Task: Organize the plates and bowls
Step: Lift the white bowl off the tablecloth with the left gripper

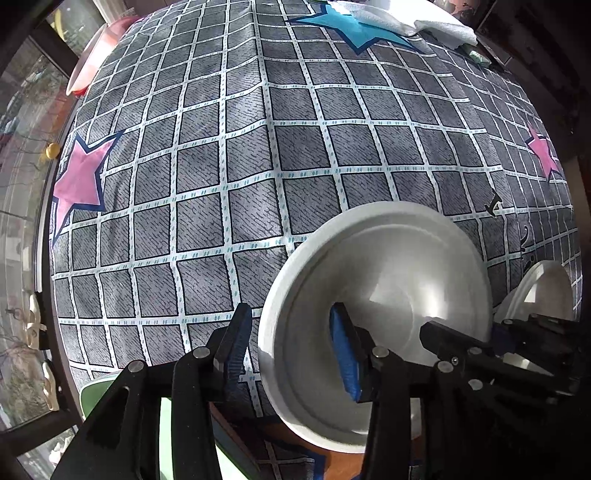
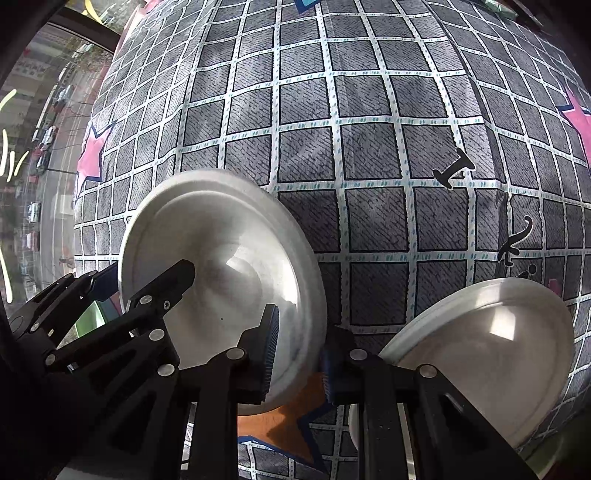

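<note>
A white bowl [image 1: 376, 295] is held tilted above the checked tablecloth [image 1: 240, 166]. My left gripper [image 1: 291, 354] straddles its left rim, one blue pad inside and one outside, with a visible gap to the rim. My right gripper [image 2: 297, 358] is shut on the same white bowl [image 2: 221, 251] at its right rim. The right gripper also shows in the left wrist view [image 1: 480, 354]. A second white bowl [image 2: 491, 350] sits tilted to the right; it also shows in the left wrist view [image 1: 546, 291].
A green dish [image 1: 99, 391] lies at the lower left under my left gripper. A pink basin [image 1: 96, 55] sits at the far left edge by the window. White towels [image 1: 406, 18] lie at the far side. An orange star patch [image 2: 280, 424] is below the bowl.
</note>
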Demonstrator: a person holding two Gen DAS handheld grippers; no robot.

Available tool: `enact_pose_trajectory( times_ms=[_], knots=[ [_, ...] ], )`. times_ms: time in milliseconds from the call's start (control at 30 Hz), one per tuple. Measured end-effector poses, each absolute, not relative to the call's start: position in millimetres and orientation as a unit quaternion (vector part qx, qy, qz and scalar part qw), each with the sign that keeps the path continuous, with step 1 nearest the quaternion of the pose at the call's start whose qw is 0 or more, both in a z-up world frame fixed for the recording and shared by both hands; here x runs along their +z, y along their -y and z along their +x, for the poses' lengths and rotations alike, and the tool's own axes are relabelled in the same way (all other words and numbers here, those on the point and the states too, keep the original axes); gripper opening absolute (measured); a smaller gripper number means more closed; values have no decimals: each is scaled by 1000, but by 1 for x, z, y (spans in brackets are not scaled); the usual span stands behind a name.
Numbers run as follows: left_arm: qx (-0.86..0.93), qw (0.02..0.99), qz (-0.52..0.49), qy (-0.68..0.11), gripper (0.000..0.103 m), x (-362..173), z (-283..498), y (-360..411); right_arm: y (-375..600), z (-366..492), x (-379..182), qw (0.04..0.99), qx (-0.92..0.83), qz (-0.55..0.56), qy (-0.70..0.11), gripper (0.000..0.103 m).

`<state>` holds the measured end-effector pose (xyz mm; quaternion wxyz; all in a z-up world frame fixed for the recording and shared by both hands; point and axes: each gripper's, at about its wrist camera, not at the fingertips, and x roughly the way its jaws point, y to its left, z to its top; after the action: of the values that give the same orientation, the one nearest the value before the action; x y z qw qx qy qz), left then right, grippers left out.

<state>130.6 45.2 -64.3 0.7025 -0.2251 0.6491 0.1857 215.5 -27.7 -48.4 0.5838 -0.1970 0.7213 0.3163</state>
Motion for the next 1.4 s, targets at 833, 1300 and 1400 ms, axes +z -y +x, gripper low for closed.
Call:
enact_pose_trajectory(
  times_ms=[833,1300,1400],
  knots=[
    [176,725,-237,-622,40,7,118,-34,61,222,17,618,337,-166,-691,22],
    [81,756,-194,-619,41,12,158,36,155,242,36,656,254,-126,-700,22],
    [67,757,-187,-622,41,8,166,50,172,247,31,657,232,-124,-707,22]
  ],
)
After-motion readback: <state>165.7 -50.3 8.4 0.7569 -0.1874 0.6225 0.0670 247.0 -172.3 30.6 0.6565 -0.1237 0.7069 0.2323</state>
